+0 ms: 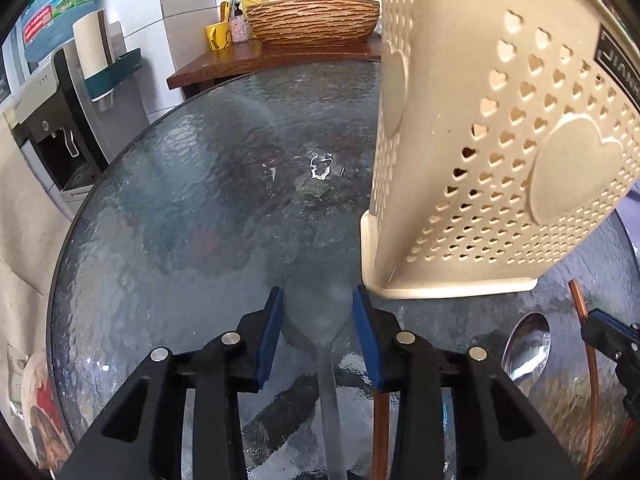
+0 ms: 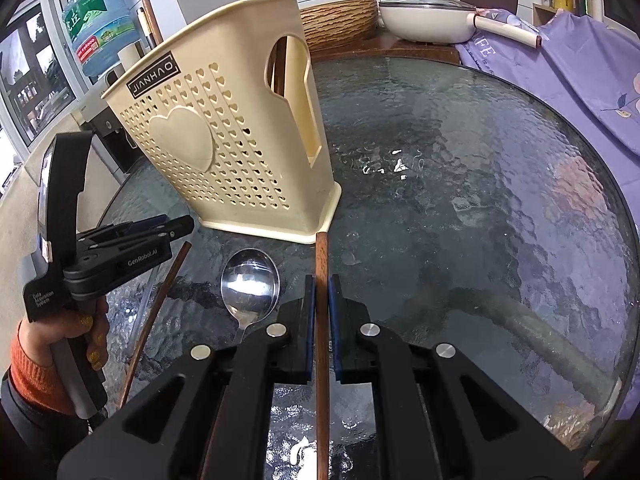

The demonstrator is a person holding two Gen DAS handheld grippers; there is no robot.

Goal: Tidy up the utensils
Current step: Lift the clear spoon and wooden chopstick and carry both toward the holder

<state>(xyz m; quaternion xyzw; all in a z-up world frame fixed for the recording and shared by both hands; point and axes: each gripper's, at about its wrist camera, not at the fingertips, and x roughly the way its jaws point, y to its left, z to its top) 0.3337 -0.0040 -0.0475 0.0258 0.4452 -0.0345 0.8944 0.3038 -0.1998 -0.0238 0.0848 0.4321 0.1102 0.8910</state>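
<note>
cream utensil holder point(image 1: 500, 160) on glass table point(image 1: 180, 208); left gripper point(image 1: 318, 312) just beside its base, jaws apart around translucent spoon point(image 1: 328, 360); steel spoon point(image 1: 526, 348) nearby.

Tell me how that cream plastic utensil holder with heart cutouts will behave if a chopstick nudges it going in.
The cream plastic utensil holder with heart cutouts is probably light: thin, perforated walls. It stands tall on a narrow base, so a push near the rim may tip it. The textured glass table looks smooth enough for it to slide. The brown wooden chopstick in the right gripper appears stiff.
</note>
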